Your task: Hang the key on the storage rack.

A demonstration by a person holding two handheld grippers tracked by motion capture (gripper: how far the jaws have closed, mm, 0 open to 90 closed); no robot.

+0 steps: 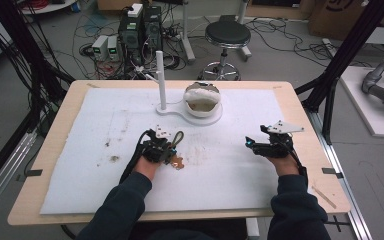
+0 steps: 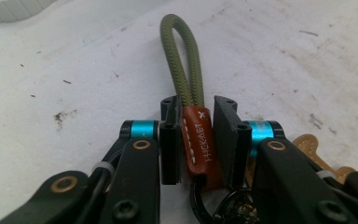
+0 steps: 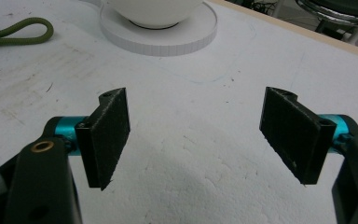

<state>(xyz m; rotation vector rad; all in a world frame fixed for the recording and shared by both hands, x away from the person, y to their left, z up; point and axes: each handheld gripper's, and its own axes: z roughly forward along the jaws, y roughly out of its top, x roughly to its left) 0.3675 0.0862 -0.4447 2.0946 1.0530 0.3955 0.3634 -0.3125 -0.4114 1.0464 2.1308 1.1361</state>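
Keychain strap (image 2: pixel 196 140) is sitting between the jaws of my left hand-held gripper (image 2: pixel 196 135), which is clenching on its brown leather tab (the one with white stitching and a stamped word along it). In the left gripper view the pads are pressing the tab from both sides, and the olive cord loop (image 2: pixel 181 56) is sticking out ahead of the jaws, lying on the white foam sheet (image 2: pixel 51 84) that is covering the desk. A dark ring is hanging just behind the tab, and a tan leather piece (image 2: pixel 314 151) is peeking out beside the jaw on that view's right.

From the high view I am holding the left hand-held gripper (image 1: pixel 172 145) low over the sheet, left of the middle, with the cord loop (image 1: pixel 179 137) pointing away from me and the tan piece (image 1: pixel 176 161) lying just beside it.

My right hand-held gripper (image 3: pixel 196 135) is resting released, its jaws standing wide apart with bare foam between them. It is sitting well apart on the right side of the desk (image 1: pixel 280 142).

Farther back, a white bowl (image 1: pixel 201 100) is standing on a round white base (image 1: pixel 215 117), next to an upright white post (image 1: pixel 161 80).
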